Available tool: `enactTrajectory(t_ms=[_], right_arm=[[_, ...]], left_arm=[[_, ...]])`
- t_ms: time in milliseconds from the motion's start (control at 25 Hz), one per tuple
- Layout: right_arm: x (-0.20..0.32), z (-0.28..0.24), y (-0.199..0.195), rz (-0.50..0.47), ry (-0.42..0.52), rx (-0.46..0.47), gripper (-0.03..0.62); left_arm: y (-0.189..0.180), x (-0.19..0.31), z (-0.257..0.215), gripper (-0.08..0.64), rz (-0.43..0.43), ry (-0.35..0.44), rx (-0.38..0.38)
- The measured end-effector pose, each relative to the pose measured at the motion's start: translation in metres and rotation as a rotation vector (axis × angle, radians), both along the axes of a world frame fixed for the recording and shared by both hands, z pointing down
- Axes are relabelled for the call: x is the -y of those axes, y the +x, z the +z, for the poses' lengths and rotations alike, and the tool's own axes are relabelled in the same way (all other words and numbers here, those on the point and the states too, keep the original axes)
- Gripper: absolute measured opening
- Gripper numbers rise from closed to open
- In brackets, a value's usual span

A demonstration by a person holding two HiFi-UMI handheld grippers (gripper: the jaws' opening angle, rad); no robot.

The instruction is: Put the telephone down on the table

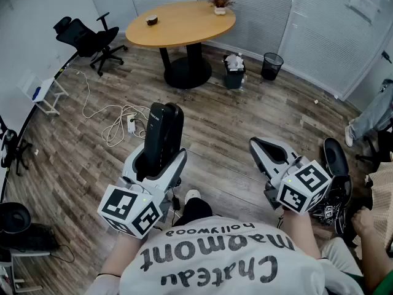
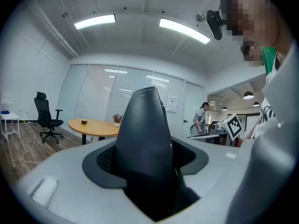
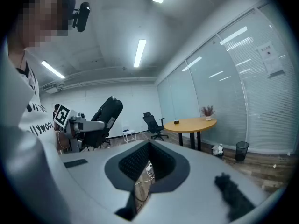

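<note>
A black telephone handset [image 1: 163, 134] stands upright between the jaws of my left gripper [image 1: 156, 165], which is shut on its lower part. It is held in the air above the wooden floor. In the left gripper view the telephone [image 2: 145, 143] fills the middle and rises between the two grey pads. My right gripper [image 1: 258, 146] is beside it to the right, holding nothing, its fingertips together. The right gripper view shows only floor and cable through the narrow slit behind those tips. The round wooden table [image 1: 181, 23] stands well ahead of both grippers, and also shows as the table [image 2: 93, 125] and the table [image 3: 191, 123].
On the table are a small potted plant [image 1: 220, 0] and a small dark object [image 1: 151, 21]. A black office chair [image 1: 86, 39] stands at the left. Two bins [image 1: 271, 65] stand behind the table. A white cable with a power strip [image 1: 126, 120] lies on the floor.
</note>
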State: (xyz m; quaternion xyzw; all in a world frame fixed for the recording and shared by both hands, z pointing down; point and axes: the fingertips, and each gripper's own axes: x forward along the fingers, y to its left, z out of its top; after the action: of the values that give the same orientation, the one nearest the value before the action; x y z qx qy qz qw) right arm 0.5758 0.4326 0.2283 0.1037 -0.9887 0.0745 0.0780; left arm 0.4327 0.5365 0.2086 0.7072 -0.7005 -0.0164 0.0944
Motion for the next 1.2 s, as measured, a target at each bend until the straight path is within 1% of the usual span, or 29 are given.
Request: enactTrajectory(t_ms=[160, 320, 520, 680, 880, 1040, 1200], right_arm=[[0.000, 0.003, 0.001, 0.000, 0.004, 0.000, 0.015], [0.000, 0.004, 0.000, -0.018, -0.020, 0.018, 0.014], [-0.003, 0.020, -0.010, -0.051, -0.033, -0.022, 0.015], [0.010, 0.023, -0.021, -0.045, -0.041, -0.037, 0.015], [0.038, 0.032, -0.038, -0.017, -0.063, -0.060, 0.015], [0.067, 0.037, -0.061, -0.005, -0.083, -0.077, 0.015], [0.099, 0.041, -0.096, 0.011, -0.091, -0.095, 0.015]], left_arm=[[0.000, 0.000, 0.002, 0.295, -0.003, 0.001, 0.010], [0.002, 0.004, 0.005, 0.295, -0.006, -0.010, 0.019], [-0.004, 0.008, 0.015, 0.295, -0.019, -0.024, 0.002], [-0.018, 0.020, 0.021, 0.295, -0.018, -0.030, -0.025], [-0.043, 0.051, 0.030, 0.295, -0.005, -0.034, -0.046], [-0.069, 0.085, 0.034, 0.295, 0.005, -0.041, -0.071], [-0.103, 0.120, 0.038, 0.295, 0.031, -0.056, -0.077]])
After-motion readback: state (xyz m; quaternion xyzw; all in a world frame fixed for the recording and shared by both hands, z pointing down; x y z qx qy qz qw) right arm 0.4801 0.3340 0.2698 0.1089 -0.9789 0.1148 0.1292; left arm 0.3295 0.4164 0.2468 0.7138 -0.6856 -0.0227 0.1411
